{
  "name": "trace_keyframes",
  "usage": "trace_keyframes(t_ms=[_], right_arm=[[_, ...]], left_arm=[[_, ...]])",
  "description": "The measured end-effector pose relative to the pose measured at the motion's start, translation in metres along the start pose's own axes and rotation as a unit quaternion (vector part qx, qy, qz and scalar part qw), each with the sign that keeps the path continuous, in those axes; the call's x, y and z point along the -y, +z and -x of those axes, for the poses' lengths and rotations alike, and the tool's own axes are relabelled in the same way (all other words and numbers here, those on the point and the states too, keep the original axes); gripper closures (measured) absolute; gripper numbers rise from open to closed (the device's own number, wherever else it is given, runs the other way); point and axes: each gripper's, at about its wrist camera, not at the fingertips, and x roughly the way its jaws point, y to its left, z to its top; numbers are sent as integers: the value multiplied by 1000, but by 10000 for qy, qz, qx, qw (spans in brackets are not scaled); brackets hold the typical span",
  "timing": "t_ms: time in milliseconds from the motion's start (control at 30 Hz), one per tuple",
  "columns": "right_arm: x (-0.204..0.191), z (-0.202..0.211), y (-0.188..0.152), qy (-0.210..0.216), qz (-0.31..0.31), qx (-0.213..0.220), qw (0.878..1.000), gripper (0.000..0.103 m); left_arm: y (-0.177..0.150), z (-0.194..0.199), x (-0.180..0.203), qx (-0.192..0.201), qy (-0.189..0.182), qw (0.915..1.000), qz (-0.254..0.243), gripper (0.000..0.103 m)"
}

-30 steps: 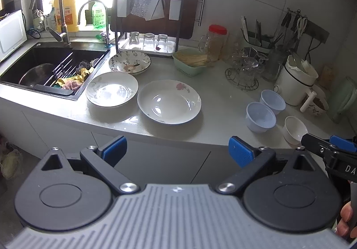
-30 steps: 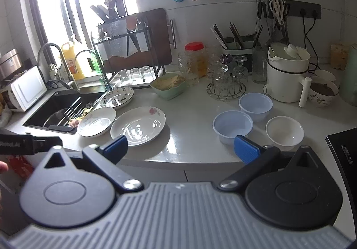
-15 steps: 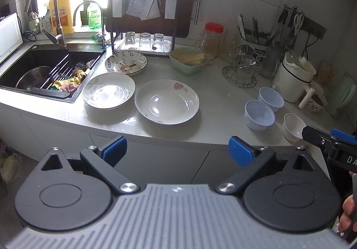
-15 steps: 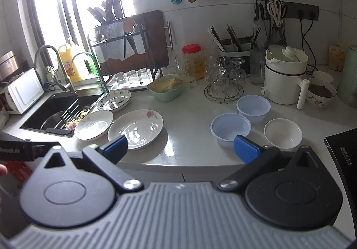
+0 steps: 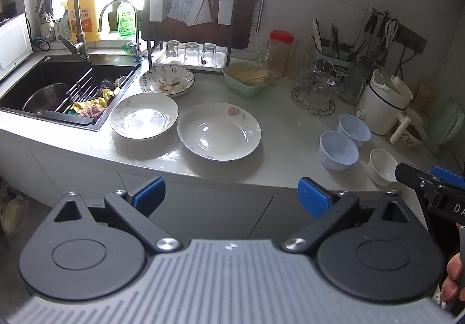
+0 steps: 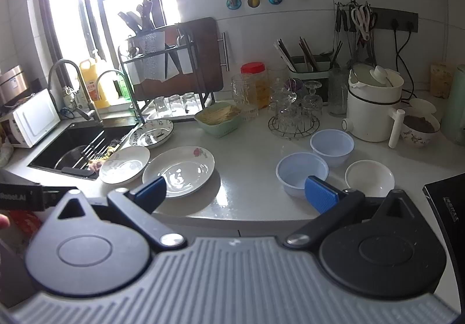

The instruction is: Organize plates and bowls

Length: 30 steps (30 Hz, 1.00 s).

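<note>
Three plates lie on the white counter: a flower-printed white plate [image 5: 219, 131] [image 6: 178, 170], a smaller white plate [image 5: 144, 119] [image 6: 125, 164] to its left, and a patterned plate [image 5: 166, 81] [image 6: 151, 133] behind them. To the right stand two pale blue bowls [image 5: 338, 150] [image 5: 353, 130] [image 6: 300, 171] [image 6: 332, 147] and a small white bowl [image 5: 381, 162] [image 6: 369, 177]. My left gripper [image 5: 231, 196] is open and empty, held in front of the counter edge. My right gripper [image 6: 237, 192] is open and empty too, hovering over the front edge between the flowered plate and the bowls.
A black sink [image 5: 58, 86] with a steel pot sits at the left. A dish rack with glasses [image 5: 190, 52], a green basket [image 5: 247, 78], a wire glass holder [image 5: 318, 94], a white cooker [image 5: 383, 109] and a dark stove corner [image 6: 447, 202] crowd the back and right.
Both grippers have drifted slightly; the counter appears a little farther and lower in the views. Nothing was gripped and no dish has moved.
</note>
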Motion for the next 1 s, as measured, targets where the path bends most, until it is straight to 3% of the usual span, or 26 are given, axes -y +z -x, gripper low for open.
trace_keyframes(t_ms=[633,1000], right_arm=[[2,7,-8,70,-15,13,10000,0],[12,10,-10,74,-152,-31,9999,0]], left_arm=[[-8,7,5,48,-6,10000,17,4],[-7,-4,19,-168,-275,9995,-54,4]])
